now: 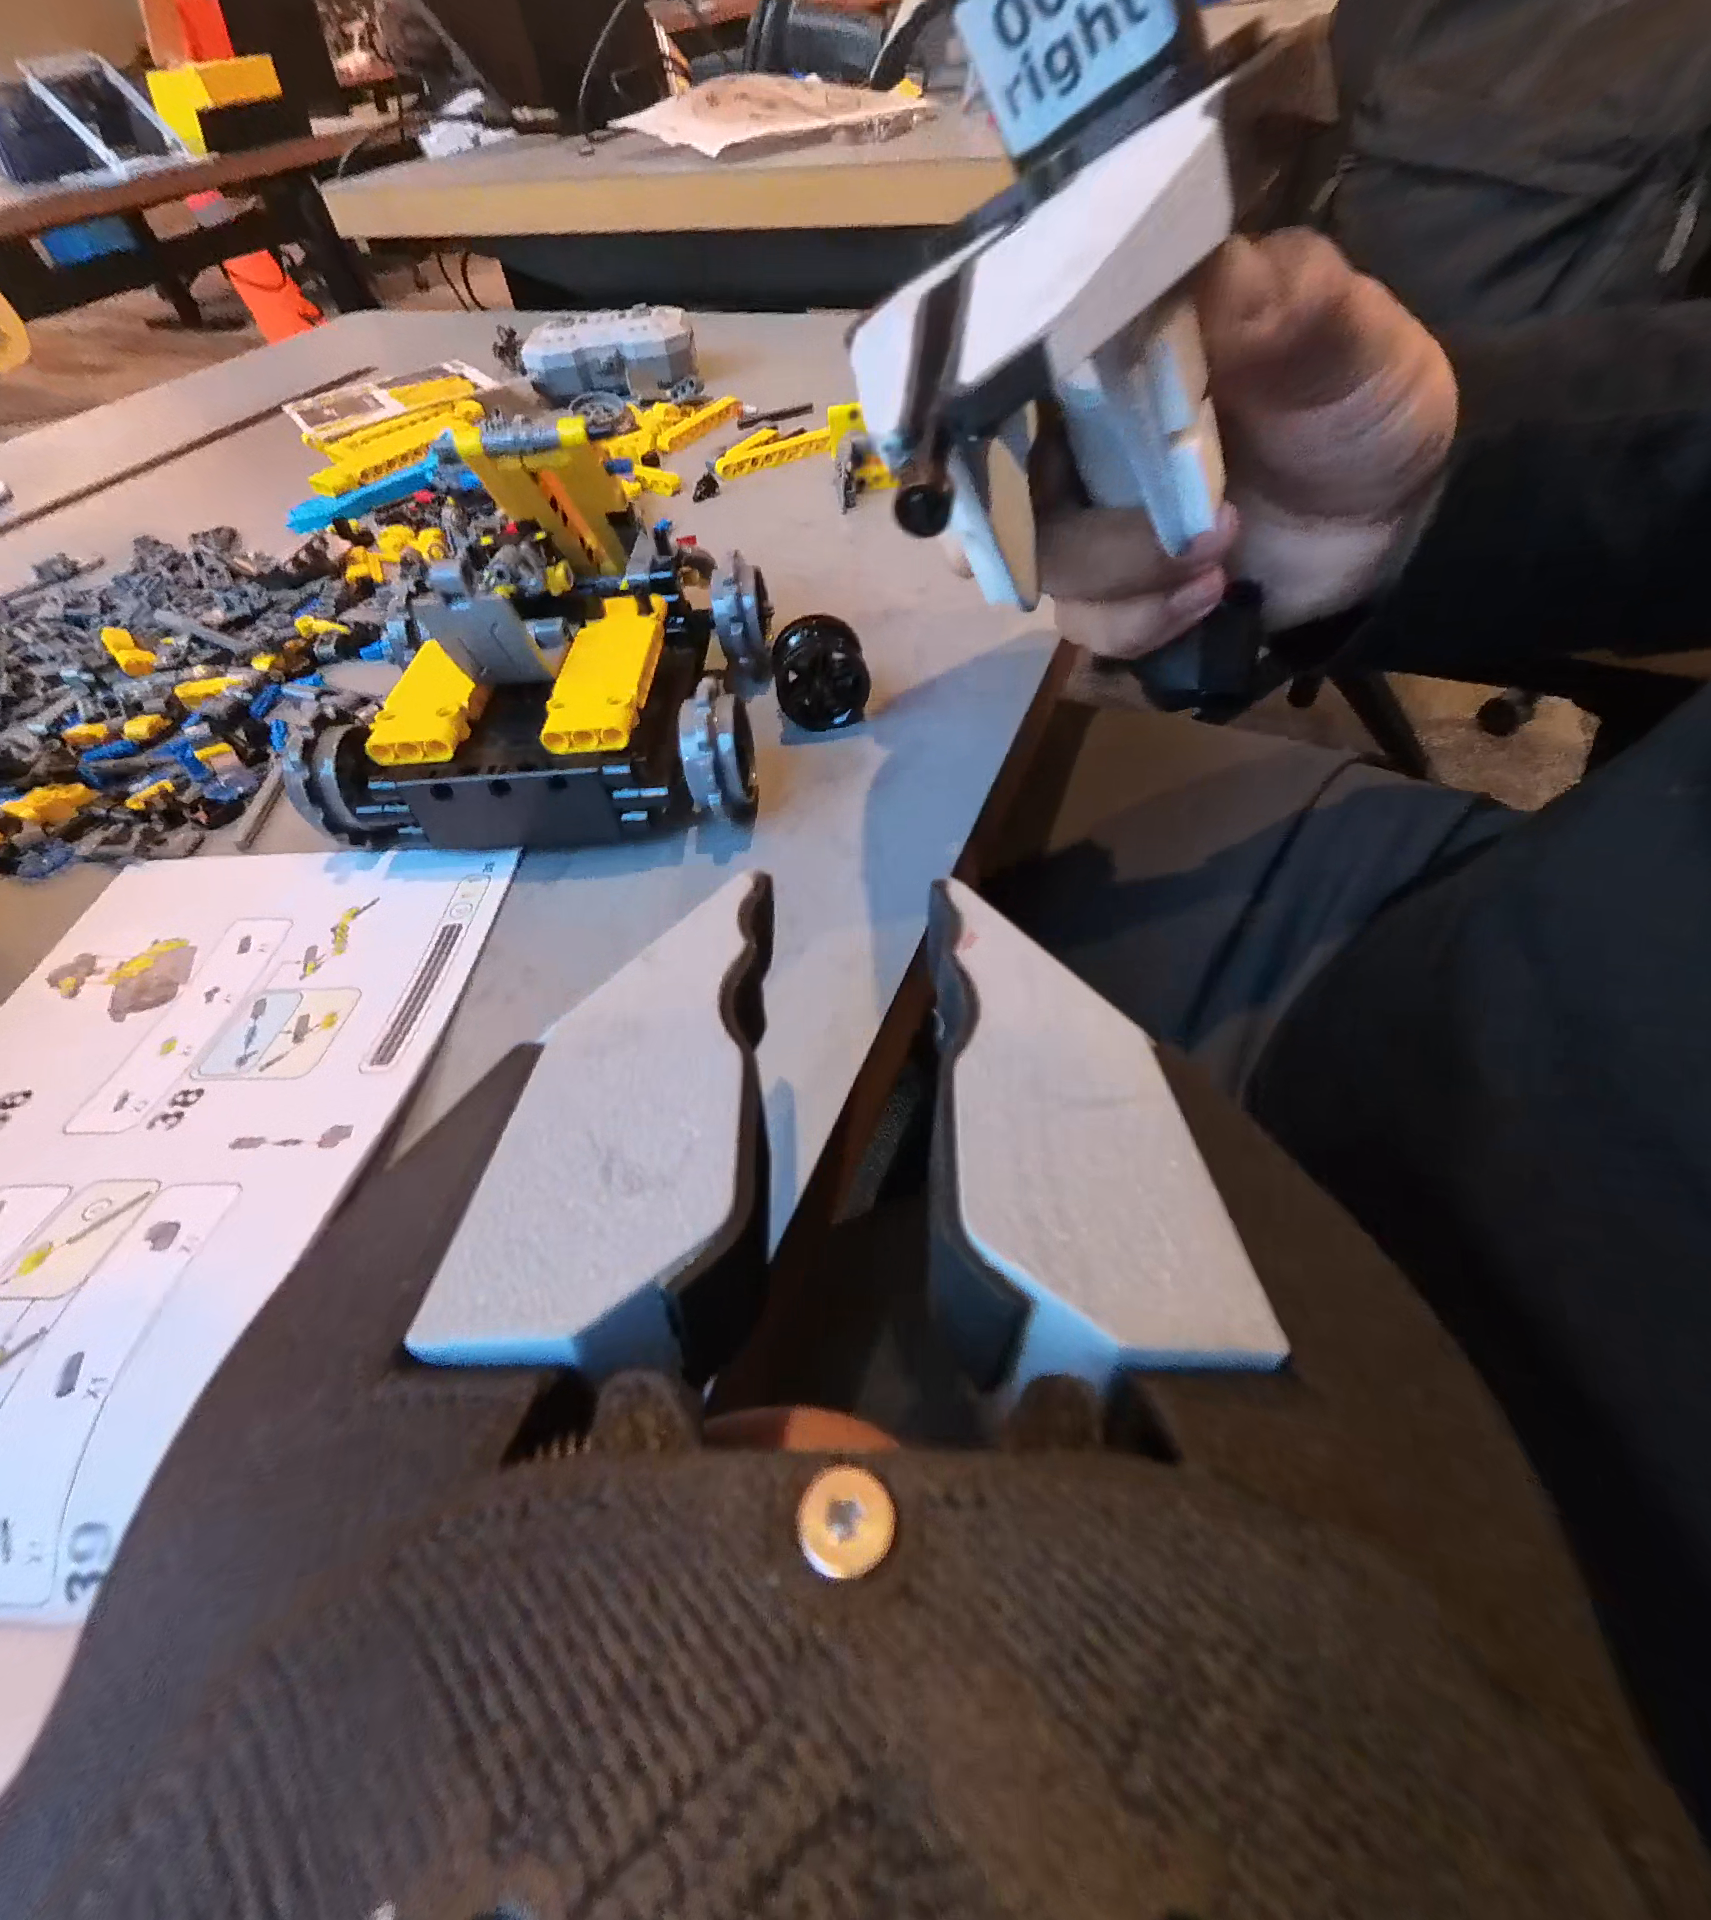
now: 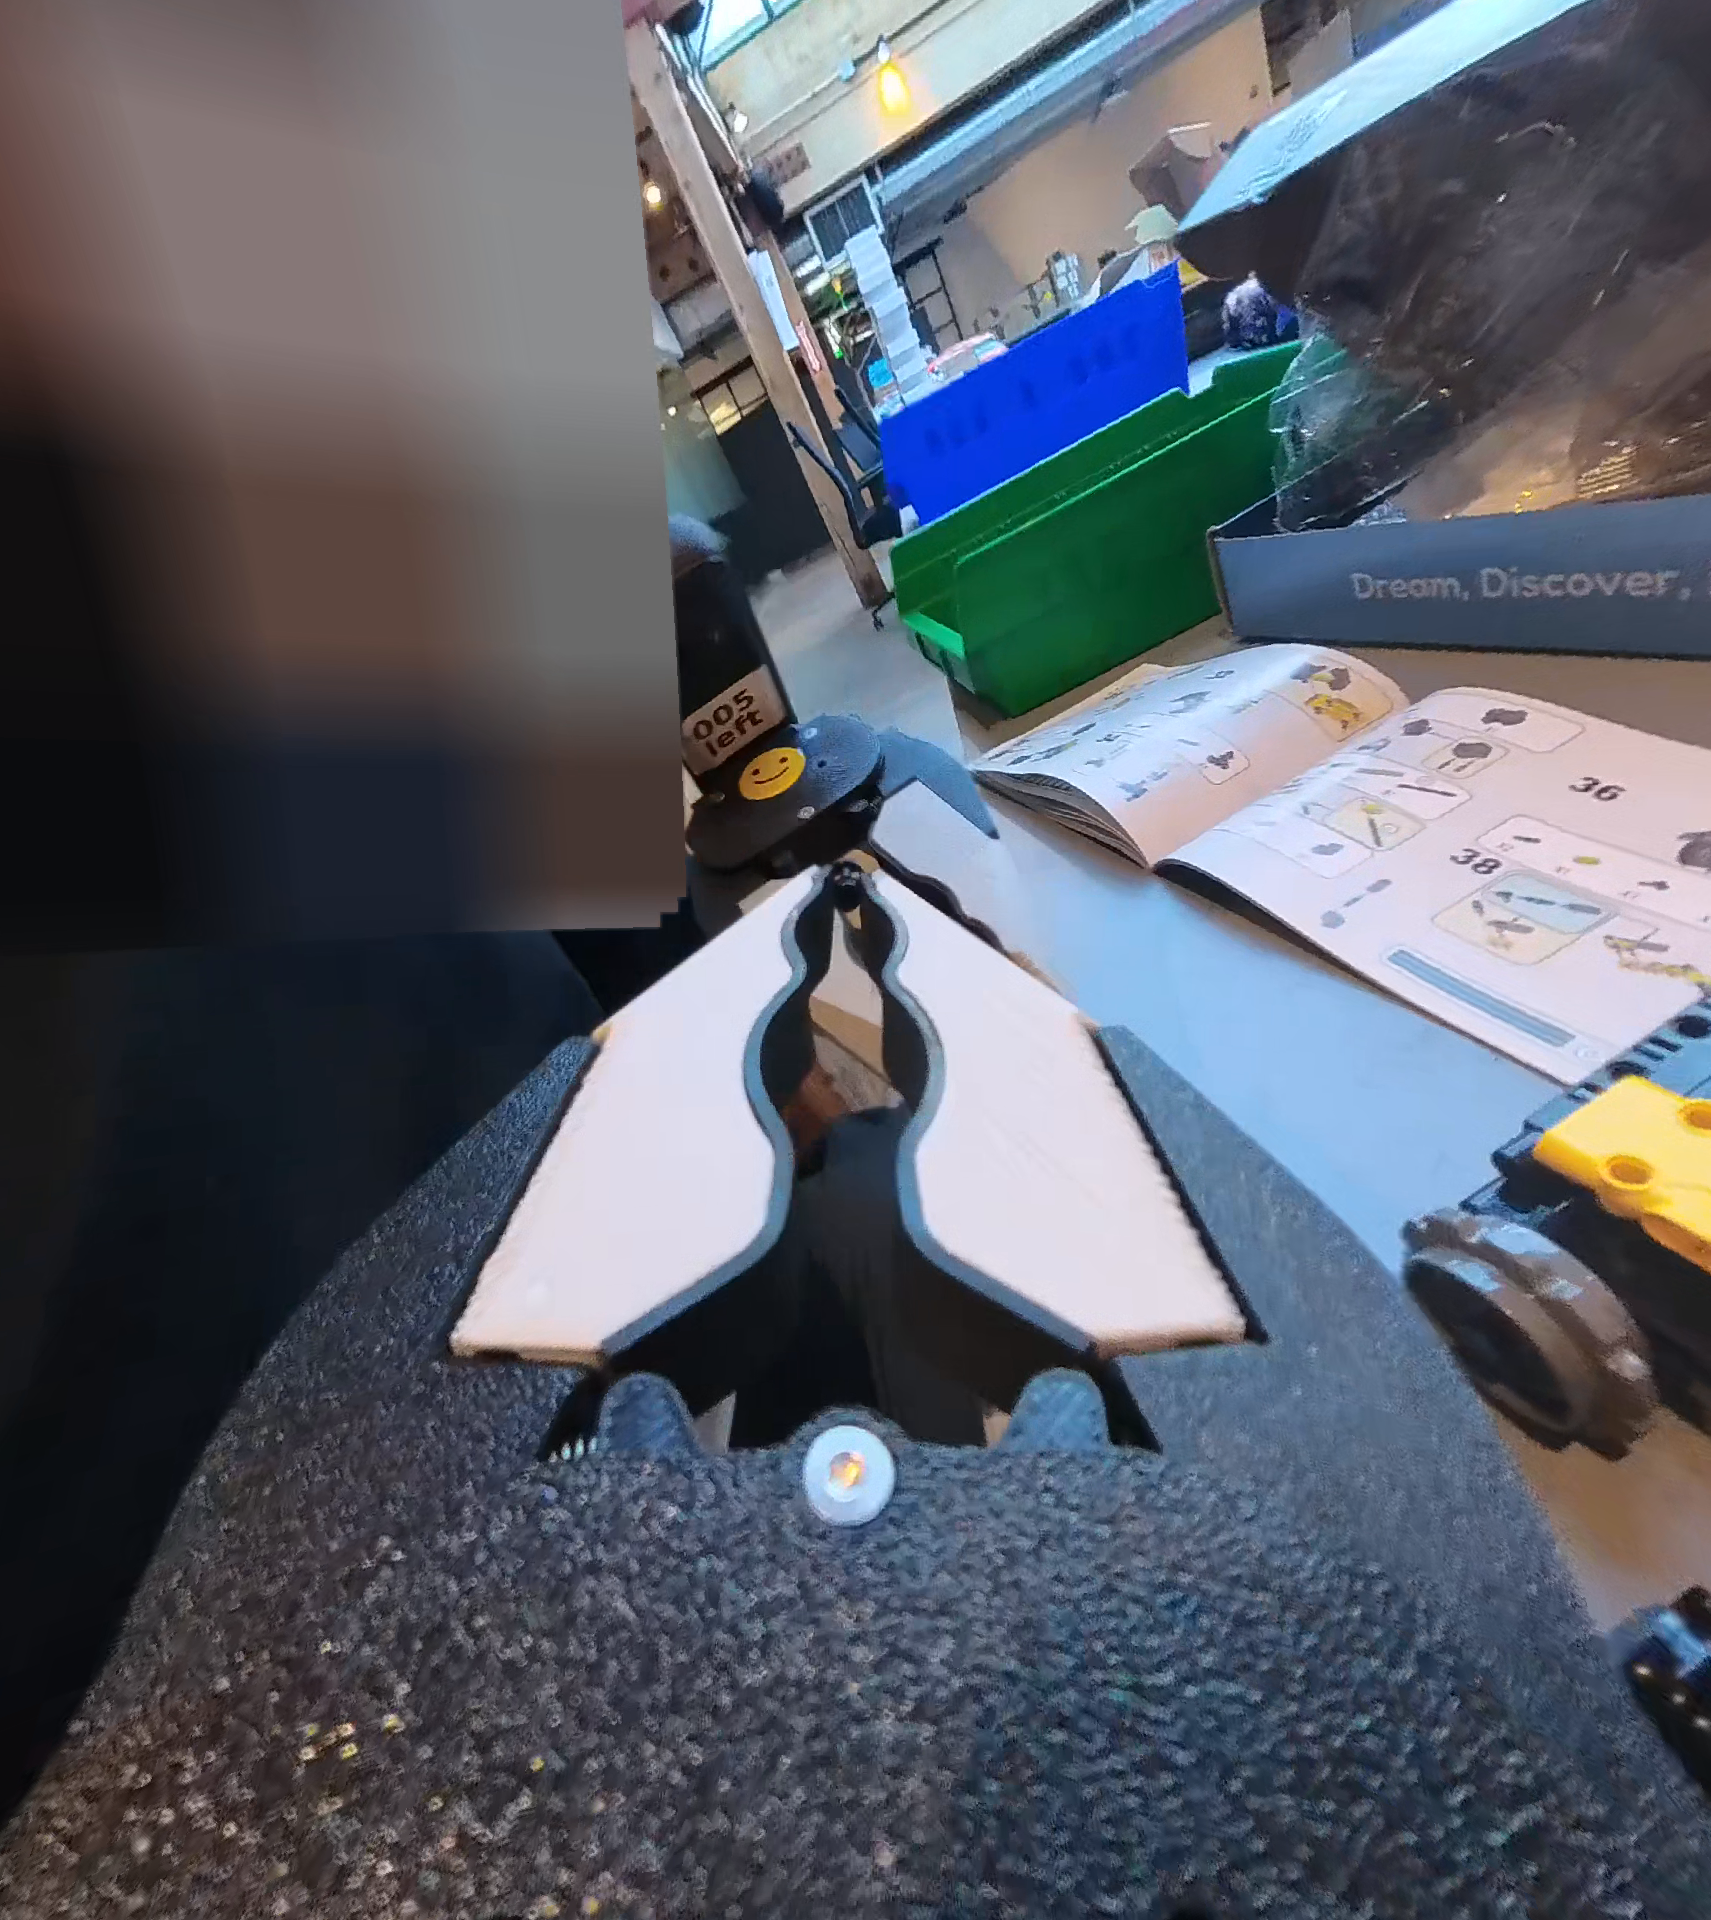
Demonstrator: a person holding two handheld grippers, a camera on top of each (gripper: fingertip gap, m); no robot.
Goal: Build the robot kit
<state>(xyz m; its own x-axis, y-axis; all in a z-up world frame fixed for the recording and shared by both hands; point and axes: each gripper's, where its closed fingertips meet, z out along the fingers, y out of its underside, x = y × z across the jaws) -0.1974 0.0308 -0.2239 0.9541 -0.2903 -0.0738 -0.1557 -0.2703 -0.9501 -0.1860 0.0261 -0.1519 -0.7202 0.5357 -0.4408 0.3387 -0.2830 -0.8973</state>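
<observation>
My left gripper (image 1: 849,904) is open and empty, low over the front edge of the grey table (image 1: 892,790), beside an open instruction booklet (image 1: 207,1091). My right gripper (image 2: 846,888) is shut on a small black pin (image 2: 846,896). It is held in the air off the table's right side. In the left wrist view a hand holds that gripper (image 1: 908,483) up with the pin (image 1: 920,509) at its tips. A yellow and black brick vehicle (image 1: 539,707) stands on the table, with a loose black wheel (image 1: 820,686) to its right.
A pile of loose grey, blue and yellow parts (image 1: 51,686) lies left of the vehicle. Yellow beams (image 1: 768,447) and a grey block (image 1: 612,348) lie behind it. In the right wrist view a dark box (image 2: 1516,592) stands behind the booklet (image 2: 1402,831). A person's legs are at the right. The gap from one gripper's tips to the other's is roughly 7 cm. It is some 12 cm from my left tips to the loose black wheel (image 1: 820,686).
</observation>
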